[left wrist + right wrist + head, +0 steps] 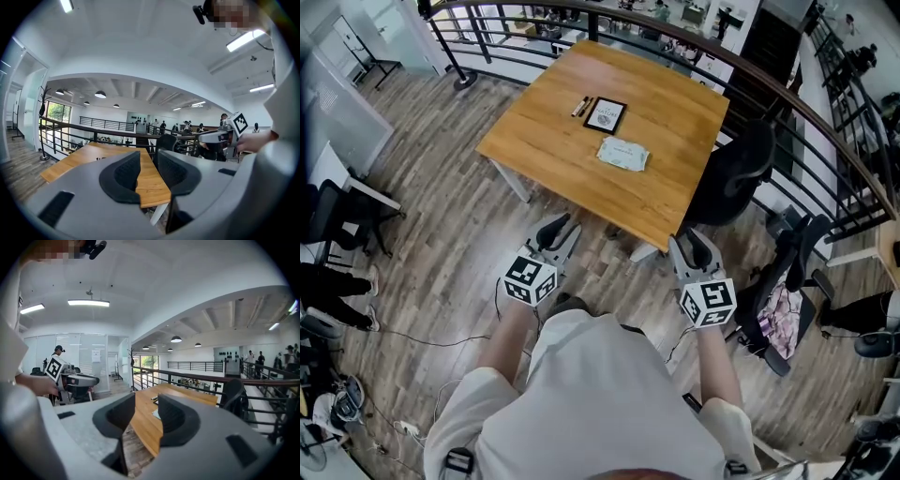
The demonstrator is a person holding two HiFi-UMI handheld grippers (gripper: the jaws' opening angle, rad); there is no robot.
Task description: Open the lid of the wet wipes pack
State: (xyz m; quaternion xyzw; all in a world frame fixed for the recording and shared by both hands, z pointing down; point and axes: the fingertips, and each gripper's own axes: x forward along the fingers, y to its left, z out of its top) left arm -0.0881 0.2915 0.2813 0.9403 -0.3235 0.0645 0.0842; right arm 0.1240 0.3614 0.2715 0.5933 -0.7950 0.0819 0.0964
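Note:
The wet wipes pack (623,155), pale green and flat, lies on the wooden table (553,141), right of its middle. Both grippers hover over the floor short of the table's near edge, well apart from the pack. My left gripper (561,228) is open with nothing between its jaws; in the left gripper view (147,171) only the table (93,154) shows through the gap. My right gripper (694,246) is open and empty too. In the right gripper view (146,416) a sliver of the pack (156,414) shows between the jaws, far ahead.
A black-framed tablet (606,114) and two markers (581,106) lie behind the pack. A black office chair (736,173) stands at the table's right corner and another chair with clothes (783,305) to my right. A curved railing (825,127) runs behind the table.

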